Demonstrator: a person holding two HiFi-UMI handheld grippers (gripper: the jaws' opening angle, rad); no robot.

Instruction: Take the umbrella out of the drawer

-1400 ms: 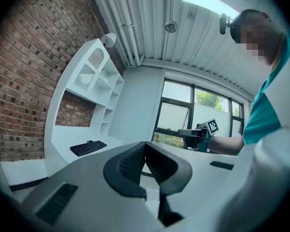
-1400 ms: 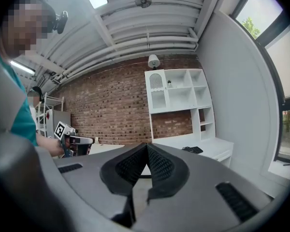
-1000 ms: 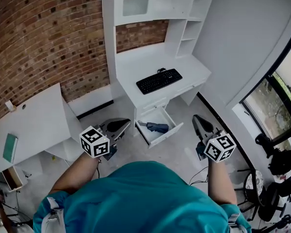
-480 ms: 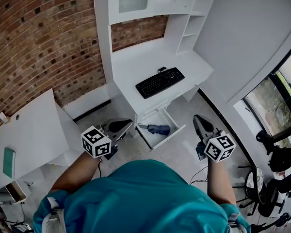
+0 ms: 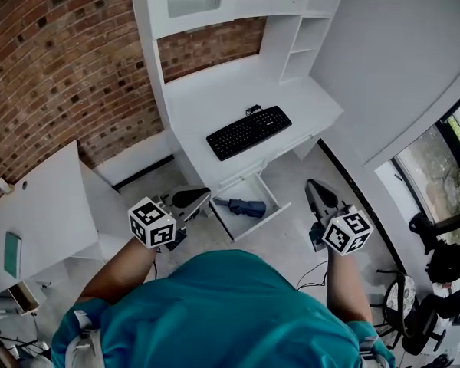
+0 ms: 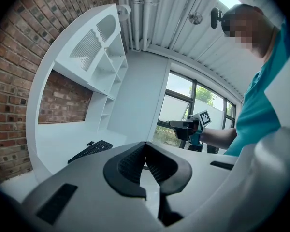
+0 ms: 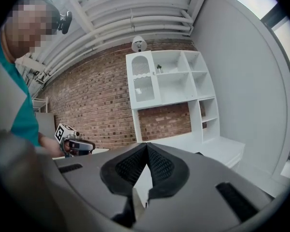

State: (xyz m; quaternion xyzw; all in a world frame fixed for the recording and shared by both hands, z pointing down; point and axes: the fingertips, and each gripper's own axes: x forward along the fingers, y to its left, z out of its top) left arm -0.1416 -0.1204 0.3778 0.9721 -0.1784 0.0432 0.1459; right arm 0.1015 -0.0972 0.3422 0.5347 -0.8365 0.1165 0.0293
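A dark blue folded umbrella [image 5: 244, 206] lies in the open white drawer [image 5: 262, 222] under the desk. My left gripper [image 5: 202, 195] is just left of the drawer, shut and empty, its tip close to the drawer's left side. My right gripper [image 5: 311, 185] hangs to the right of the drawer, shut with nothing between its jaws. In the left gripper view my left gripper [image 6: 145, 144] shows its pads [image 6: 130, 163] pressed together, and the right gripper [image 6: 183, 125] appears beyond. In the right gripper view my right gripper [image 7: 146, 146] has its jaws together, with the left gripper [image 7: 79, 145] off to the left.
A black keyboard [image 5: 248, 131] lies on the white desk [image 5: 215, 98] below shelving against a brick wall [image 5: 54, 67]. A second white table [image 5: 46, 205] with a green book [image 5: 12, 254] stands at the left. Chairs and bags [image 5: 445, 259] sit at the right by the window.
Both grippers have come forward toward the desk; the drawer and umbrella now sit nearer to them in the head view. Both stayed shut.
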